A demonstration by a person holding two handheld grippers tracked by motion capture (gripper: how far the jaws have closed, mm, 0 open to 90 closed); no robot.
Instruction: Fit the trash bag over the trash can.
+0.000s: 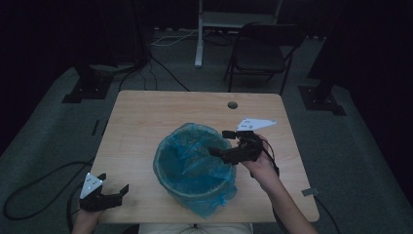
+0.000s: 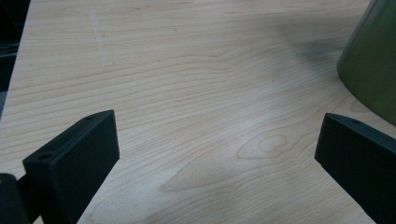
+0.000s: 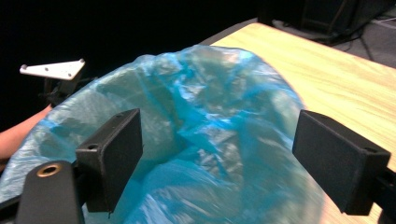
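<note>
The right gripper [image 1: 220, 143] held its jaws wide apart over the bin's right rim, gripping nothing. In the right gripper view [image 3: 215, 154] the blue bag [image 3: 201, 116] spread between and beyond the two jaws, its crumpled plastic rising to a fold at the bin's far edge. From the high view the bag [image 1: 195, 161] lined the green bin [image 1: 199, 194], draped over its rim all round and hanging down the near side; nothing could be made out inside the liner.

The left gripper [image 1: 113, 191] rested left of the bin, well apart from it, near the front edge of the surface [image 1: 146, 112]. Its jaws also stood wide open and empty, and in the left gripper view [image 2: 217, 154] only bare wood lay between them, with the bin's green wall [image 2: 373, 60] off beyond one jaw.
</note>
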